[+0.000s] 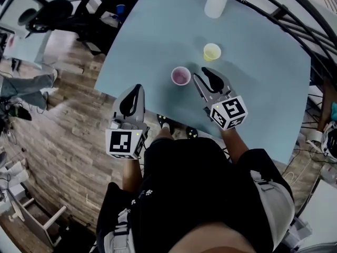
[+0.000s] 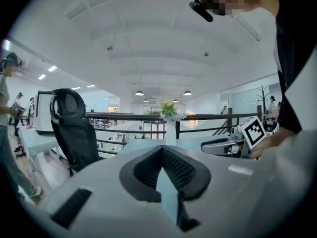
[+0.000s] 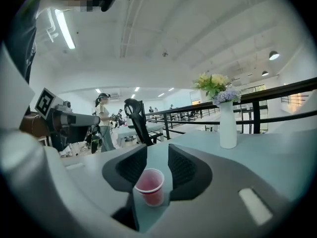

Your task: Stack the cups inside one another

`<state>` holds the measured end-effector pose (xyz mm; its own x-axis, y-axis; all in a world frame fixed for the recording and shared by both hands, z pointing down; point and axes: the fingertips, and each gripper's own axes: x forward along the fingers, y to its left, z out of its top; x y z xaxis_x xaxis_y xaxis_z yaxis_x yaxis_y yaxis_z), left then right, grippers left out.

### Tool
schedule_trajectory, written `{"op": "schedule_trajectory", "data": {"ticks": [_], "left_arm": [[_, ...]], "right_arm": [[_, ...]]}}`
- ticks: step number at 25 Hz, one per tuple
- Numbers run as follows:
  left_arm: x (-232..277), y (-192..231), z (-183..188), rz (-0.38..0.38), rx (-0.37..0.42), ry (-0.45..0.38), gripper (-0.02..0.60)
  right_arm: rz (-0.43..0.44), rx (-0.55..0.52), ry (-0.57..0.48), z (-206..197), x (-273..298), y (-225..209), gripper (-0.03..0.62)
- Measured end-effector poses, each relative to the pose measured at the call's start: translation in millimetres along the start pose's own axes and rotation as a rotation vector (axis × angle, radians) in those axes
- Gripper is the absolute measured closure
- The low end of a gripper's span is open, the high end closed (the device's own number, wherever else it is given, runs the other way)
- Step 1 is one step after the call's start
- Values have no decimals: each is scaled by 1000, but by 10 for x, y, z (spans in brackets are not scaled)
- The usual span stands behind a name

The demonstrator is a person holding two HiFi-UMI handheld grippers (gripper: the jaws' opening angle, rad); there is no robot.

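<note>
Your right gripper [image 1: 200, 72], jaws parted and empty, aims to grasp the pink cup [image 1: 180, 76]; your left gripper [image 1: 138, 87] hangs clenched, idle.

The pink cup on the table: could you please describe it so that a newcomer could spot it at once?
Find the pale blue table with a white vase at its far edge. Two small cups stand near its middle. The pink cup is the nearer one, tinted pink, while the yellow cup stands beyond it.
</note>
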<state>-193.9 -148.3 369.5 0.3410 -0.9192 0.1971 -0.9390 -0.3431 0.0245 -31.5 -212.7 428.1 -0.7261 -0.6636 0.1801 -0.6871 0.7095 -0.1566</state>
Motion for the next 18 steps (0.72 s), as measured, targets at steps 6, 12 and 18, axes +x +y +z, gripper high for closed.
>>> {"op": "schedule_trajectory", "data": {"ticks": [6, 12, 18], "left_arm": [[291, -249, 75, -111, 17, -9, 597], [538, -551, 81, -231, 34, -2, 597], [734, -822, 105, -325, 52, -2, 595]], "right_arm": [[-107, 12, -43, 87, -354, -212, 582], [-224, 28, -55, 77, -731, -399, 583], [-311, 43, -56, 31, -1018, -548, 583]]}}
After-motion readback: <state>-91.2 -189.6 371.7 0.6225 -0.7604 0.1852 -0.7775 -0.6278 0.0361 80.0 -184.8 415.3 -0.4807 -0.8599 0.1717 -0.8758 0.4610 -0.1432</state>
